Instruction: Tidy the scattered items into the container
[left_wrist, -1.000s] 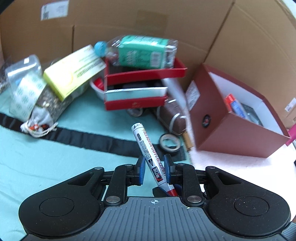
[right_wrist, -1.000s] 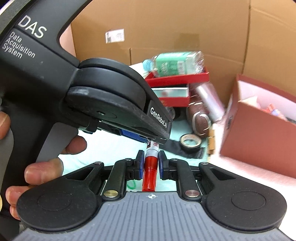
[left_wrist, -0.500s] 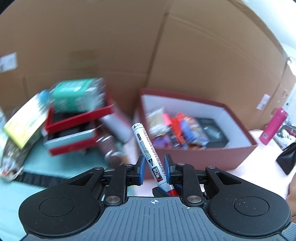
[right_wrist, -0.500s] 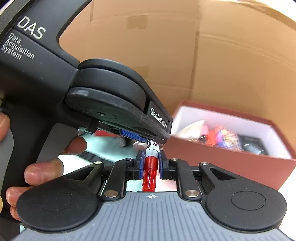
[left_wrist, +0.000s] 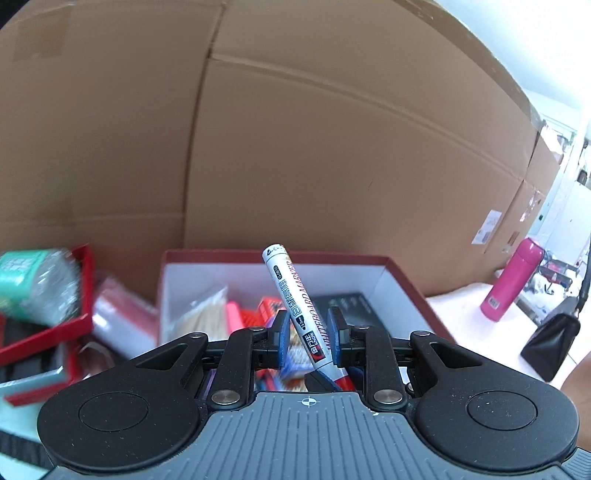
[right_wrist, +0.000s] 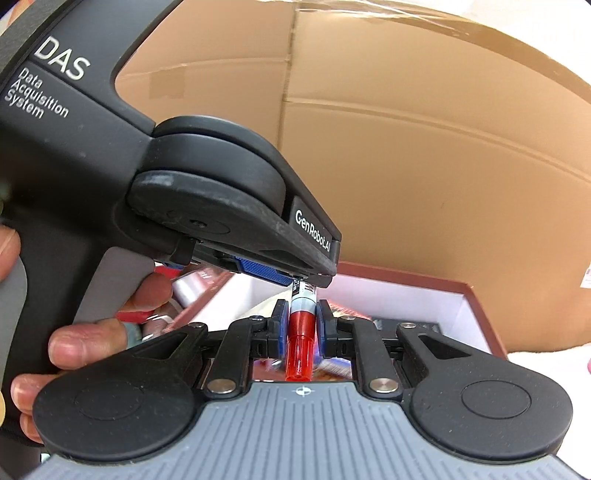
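Now your left gripper (left_wrist: 308, 334) clamps the whiteboard marker (left_wrist: 295, 302) mid-barrel | your right gripper (right_wrist: 301, 325) pinches its red cap (right_wrist: 300, 349), jaws tight | marker tilts up, white end ahead of your left fingers | red box (left_wrist: 402, 273) sits just beyond both tips.

Bright, even daylight, strongest and washed out at upper right of left wrist view. Strong fisheye bending at edges, dark corners. Motion blur on red tray (left_wrist: 44, 332) at left; marker (left_wrist: 295, 302) sharp. Soft glare on cardboard wall (right_wrist: 424, 147); weak shadows only.
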